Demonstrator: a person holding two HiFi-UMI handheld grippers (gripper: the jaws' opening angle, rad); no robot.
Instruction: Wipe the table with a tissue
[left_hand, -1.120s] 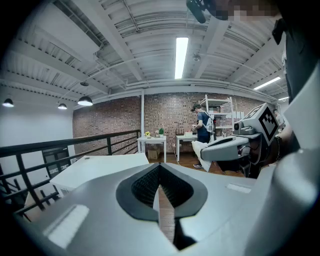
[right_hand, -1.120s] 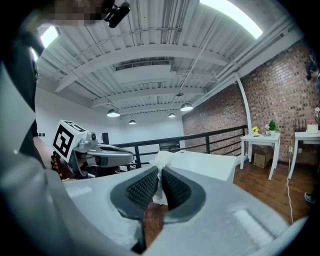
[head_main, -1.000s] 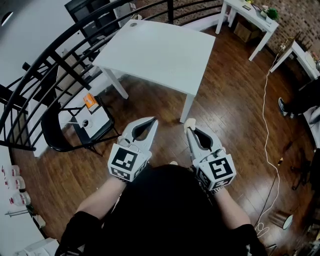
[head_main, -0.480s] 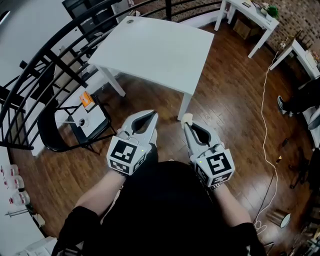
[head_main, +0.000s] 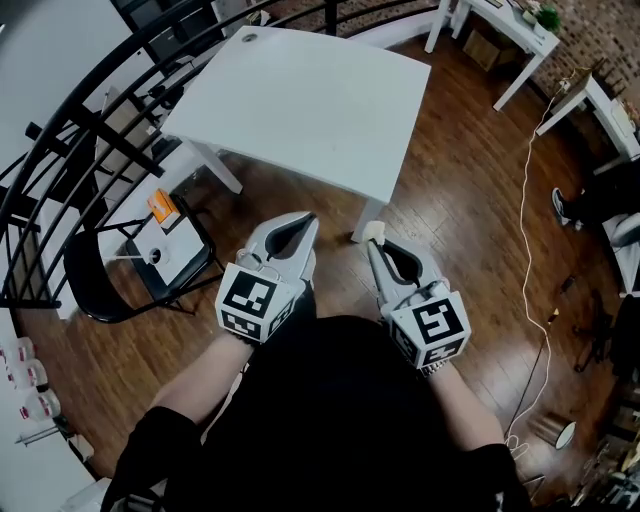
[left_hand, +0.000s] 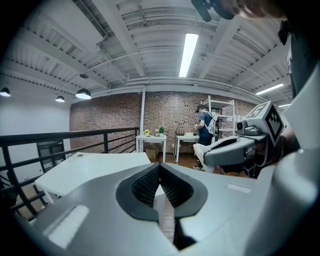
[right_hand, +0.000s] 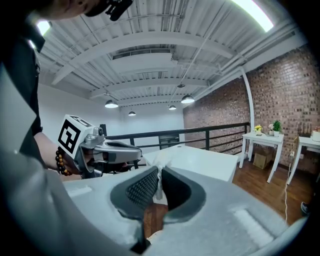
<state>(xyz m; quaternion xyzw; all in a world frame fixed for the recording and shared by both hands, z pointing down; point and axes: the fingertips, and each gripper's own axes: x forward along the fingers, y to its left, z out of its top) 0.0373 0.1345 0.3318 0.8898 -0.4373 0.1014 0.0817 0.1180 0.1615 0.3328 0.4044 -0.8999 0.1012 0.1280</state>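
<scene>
The white table (head_main: 300, 100) stands bare ahead of me on the wood floor; it also shows in the left gripper view (left_hand: 90, 167) and the right gripper view (right_hand: 200, 160). My right gripper (head_main: 372, 242) is shut on a small white tissue (head_main: 377, 231), held in the air just short of the table's near corner. The tissue (right_hand: 158, 172) sticks up between the dark pads. My left gripper (head_main: 306, 220) hangs beside it, shut, with nothing between its pads (left_hand: 150, 182). Neither gripper touches the table.
A black railing (head_main: 90, 130) curves along the left behind the table. A black chair (head_main: 110, 290) and a low white stand with an orange item (head_main: 160, 205) sit at the left. A white cable (head_main: 530, 200) runs over the floor at the right. More white tables (head_main: 500, 20) stand farther back.
The table has come nearer and slid lower-left in the head view. Both grippers stay side by side, the right one still holding the tissue.
</scene>
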